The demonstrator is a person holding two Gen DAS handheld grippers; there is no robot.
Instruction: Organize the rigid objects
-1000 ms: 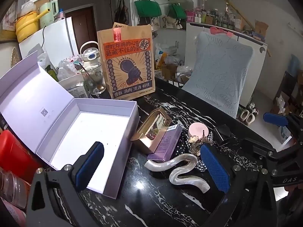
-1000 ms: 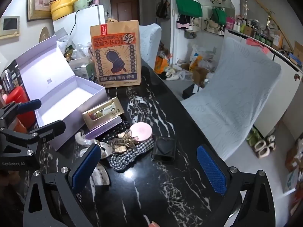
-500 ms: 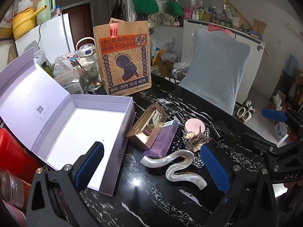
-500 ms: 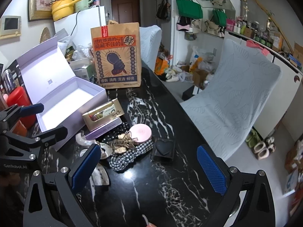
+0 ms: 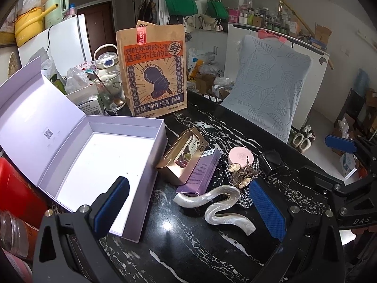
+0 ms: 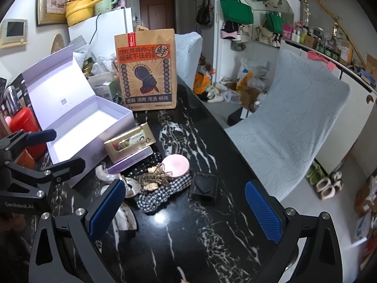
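Note:
An empty lilac gift box (image 5: pixel 101 165) (image 6: pixel 87 127) lies open on the black marble table, lid raised to the left. Right of it sit a gold windowed box (image 5: pixel 182 156) (image 6: pixel 129 143), a purple carton (image 5: pixel 200 174), a pink round compact (image 5: pixel 241 154) (image 6: pixel 176 165), a gold hair claw (image 5: pixel 242 174) (image 6: pixel 153 180), a checked scrunchie (image 6: pixel 162 194), a black heart case (image 6: pixel 204 186) (image 5: pixel 271 161) and a pearly wavy clip (image 5: pixel 219 202). My left gripper (image 5: pixel 188 210) is open, hovering before the wavy clip. My right gripper (image 6: pixel 186 212) is open, near the scrunchie and heart case.
A tall brown paper bag (image 5: pixel 154 70) (image 6: pixel 147 70) stands behind the boxes. A glass cup (image 5: pixel 110 94), kettle and clutter crowd the back left. A red container (image 5: pixel 16 193) sits at the left edge. A chair with a blue leaf cover (image 6: pixel 289 122) stands right of the table.
Both views have shifted only slightly; the left gripper has drawn back a little and rose. Nothing on the table moved and both grippers stayed open.

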